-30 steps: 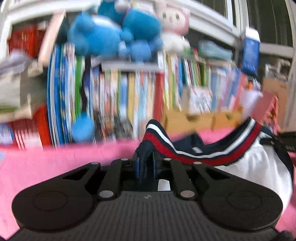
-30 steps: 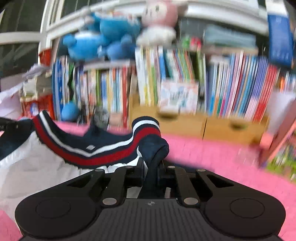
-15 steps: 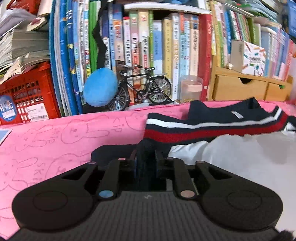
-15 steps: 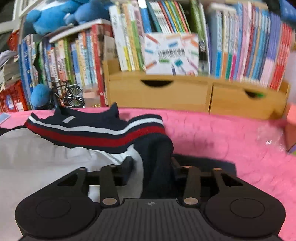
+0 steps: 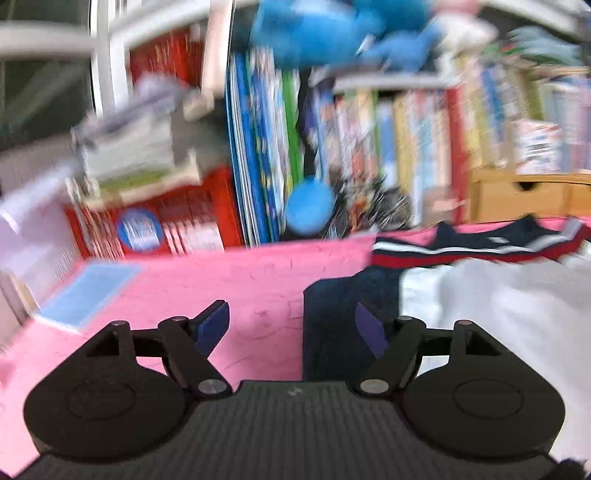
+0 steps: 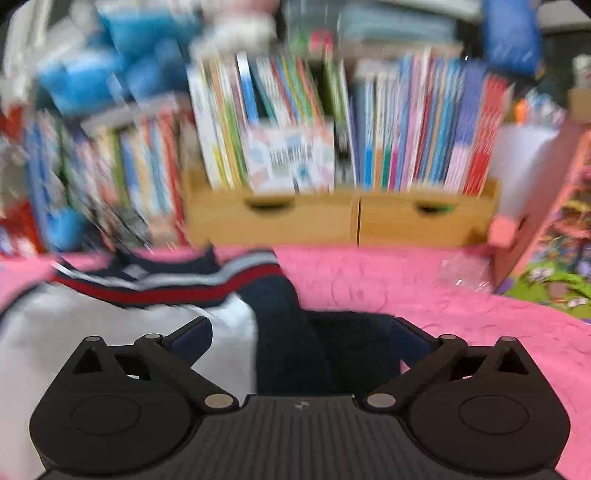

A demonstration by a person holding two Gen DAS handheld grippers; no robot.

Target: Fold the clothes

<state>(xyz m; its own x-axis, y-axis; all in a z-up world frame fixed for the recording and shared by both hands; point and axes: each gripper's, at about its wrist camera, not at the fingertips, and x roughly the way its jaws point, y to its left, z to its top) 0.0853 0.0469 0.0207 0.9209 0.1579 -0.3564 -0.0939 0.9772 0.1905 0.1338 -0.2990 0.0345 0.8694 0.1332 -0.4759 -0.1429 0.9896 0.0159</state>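
Note:
A white shirt [image 5: 498,306] [image 6: 110,332] with navy sleeves and a navy, white and red striped collar [image 5: 461,251] [image 6: 177,280] lies flat on the pink cloth. My left gripper [image 5: 293,325] stands open at the shirt's left side; its right finger sits over the navy sleeve [image 5: 332,325], its left over bare pink cloth. My right gripper [image 6: 301,336] is open too, and the other navy sleeve [image 6: 295,332] lies loose between its fingers. Both views are blurred by motion.
The pink cloth [image 5: 203,284] [image 6: 461,302] covers the table. Behind it stand rows of books [image 6: 369,136], wooden drawers [image 6: 351,221], a red crate [image 5: 166,225], a blue ball [image 5: 308,210] and plush toys [image 5: 332,29]. A light blue card [image 5: 85,291] lies at left.
Both grippers have opened and let go of the navy sleeves, which now lie on the cloth. Both cameras have tilted up and drawn back a little.

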